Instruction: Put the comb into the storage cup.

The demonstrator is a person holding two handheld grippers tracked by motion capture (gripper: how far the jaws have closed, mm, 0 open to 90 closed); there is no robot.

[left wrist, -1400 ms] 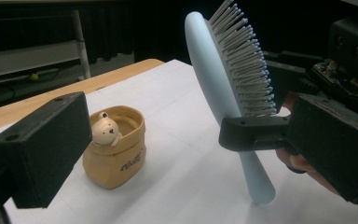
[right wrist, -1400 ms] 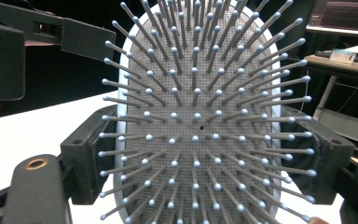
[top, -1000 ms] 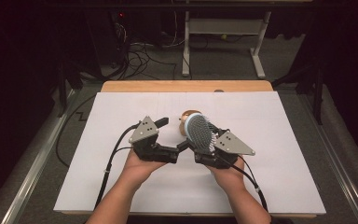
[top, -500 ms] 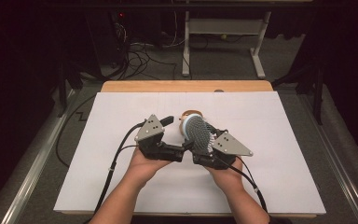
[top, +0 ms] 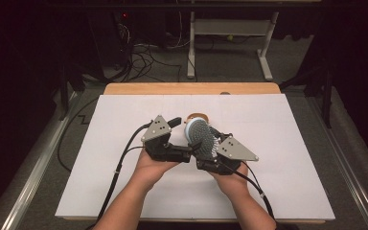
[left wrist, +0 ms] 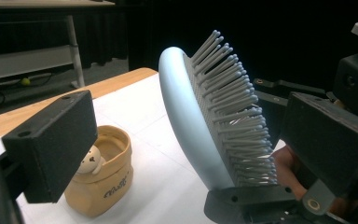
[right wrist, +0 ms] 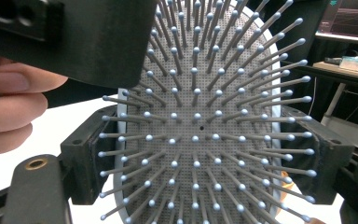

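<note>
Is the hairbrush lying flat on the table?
No, the hairbrush stands tilted up off the white table, gripped at its lower end by the right gripper.

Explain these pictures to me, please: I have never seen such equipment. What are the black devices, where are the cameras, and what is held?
A person sits at a table with a hand-held two-jaw gripper in each hand. One camera looks down from above; one more rides on each gripper and looks along its jaws. The right gripper holds a hairbrush upright, clamped on its sides. The left gripper is open beside the brush; its jaws have just been closing a little, and the brush head stands between them in the left gripper view. Behind the brush stands a small tan pot.
</note>
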